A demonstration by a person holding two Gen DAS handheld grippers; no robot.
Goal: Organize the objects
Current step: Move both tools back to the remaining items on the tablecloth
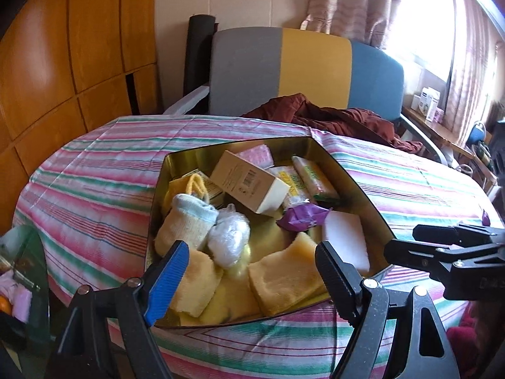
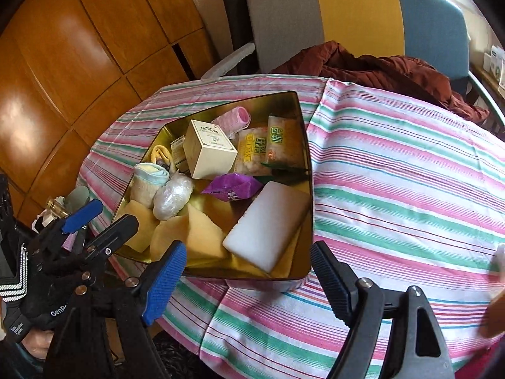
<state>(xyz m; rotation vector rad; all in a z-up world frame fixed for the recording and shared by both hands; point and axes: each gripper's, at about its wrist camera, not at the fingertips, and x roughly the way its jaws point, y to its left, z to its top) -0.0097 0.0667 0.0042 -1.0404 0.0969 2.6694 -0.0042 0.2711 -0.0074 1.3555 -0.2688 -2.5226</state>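
A gold metal tin (image 1: 363,186) (image 2: 307,158) sits on the striped tablecloth, filled with small items: a cream carton box (image 1: 249,184) (image 2: 210,150), a white foam block (image 1: 345,240) (image 2: 268,224), a purple packet (image 1: 301,218) (image 2: 232,188), yellow sponges (image 1: 284,278) (image 2: 186,237), a rolled sock (image 1: 186,221) (image 2: 148,180) and a plastic-wrapped bundle (image 1: 228,237) (image 2: 173,195). My left gripper (image 1: 249,262) is open and empty over the tin's near edge. My right gripper (image 2: 246,265) is open and empty at the tin's near right corner. It also shows in the left wrist view (image 1: 442,252).
The round table (image 2: 394,173) has a pink, green and white striped cloth. A grey, yellow and blue chair (image 1: 312,72) with a maroon garment (image 1: 341,120) stands behind it. Wooden panelling (image 1: 63,63) is on the left. A cluttered side surface (image 1: 19,278) lies low left.
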